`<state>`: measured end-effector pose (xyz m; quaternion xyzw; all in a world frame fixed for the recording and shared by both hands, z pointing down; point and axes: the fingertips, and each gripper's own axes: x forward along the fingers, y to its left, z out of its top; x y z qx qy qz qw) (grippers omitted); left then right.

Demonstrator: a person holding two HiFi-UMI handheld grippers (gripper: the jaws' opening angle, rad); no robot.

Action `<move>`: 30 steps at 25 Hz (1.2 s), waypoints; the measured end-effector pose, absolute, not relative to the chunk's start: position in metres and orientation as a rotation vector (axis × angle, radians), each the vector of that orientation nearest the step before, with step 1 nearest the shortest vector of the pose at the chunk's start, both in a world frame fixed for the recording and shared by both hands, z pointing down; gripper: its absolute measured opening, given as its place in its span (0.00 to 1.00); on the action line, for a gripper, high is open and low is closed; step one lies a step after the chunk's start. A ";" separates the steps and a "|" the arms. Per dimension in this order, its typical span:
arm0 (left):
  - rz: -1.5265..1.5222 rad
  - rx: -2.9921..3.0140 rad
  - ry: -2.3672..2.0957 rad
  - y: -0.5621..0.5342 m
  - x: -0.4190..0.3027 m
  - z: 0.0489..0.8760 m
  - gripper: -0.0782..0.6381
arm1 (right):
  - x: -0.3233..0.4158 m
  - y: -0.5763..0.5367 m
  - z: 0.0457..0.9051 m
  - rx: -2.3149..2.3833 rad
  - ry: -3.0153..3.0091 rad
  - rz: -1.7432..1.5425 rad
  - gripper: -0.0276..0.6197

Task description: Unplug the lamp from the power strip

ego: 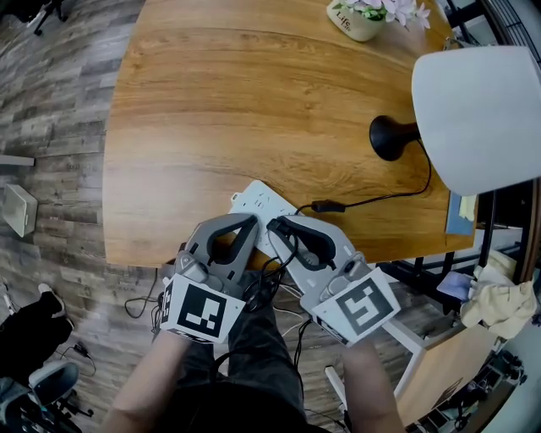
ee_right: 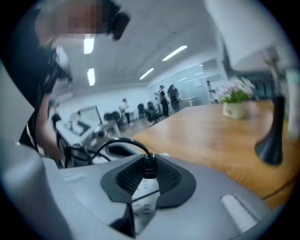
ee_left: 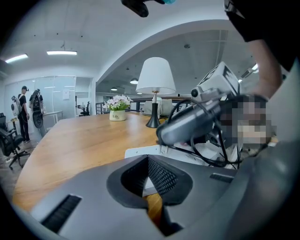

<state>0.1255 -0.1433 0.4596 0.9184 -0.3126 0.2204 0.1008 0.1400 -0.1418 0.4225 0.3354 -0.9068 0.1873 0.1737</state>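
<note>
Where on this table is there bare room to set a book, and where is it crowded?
Free: the wide bare table between flower pot, lamp base and power strip, out to the left edge. Crowded: the near edge, with power strip, cord, left gripper and right gripper.

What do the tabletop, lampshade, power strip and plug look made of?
Tabletop: wood or wood-look laminate, satin; grain lines show. Lampshade: white, matte, perhaps fabric or plastic; no weave visible. Power strip: white hard plastic, smooth, with socket holes. Plug: black, likely moulded plastic or rubber.
</note>
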 end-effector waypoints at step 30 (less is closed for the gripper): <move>0.505 2.638 -1.116 -0.163 0.038 0.419 0.10 | 0.092 -0.172 0.389 0.928 -2.589 0.412 0.16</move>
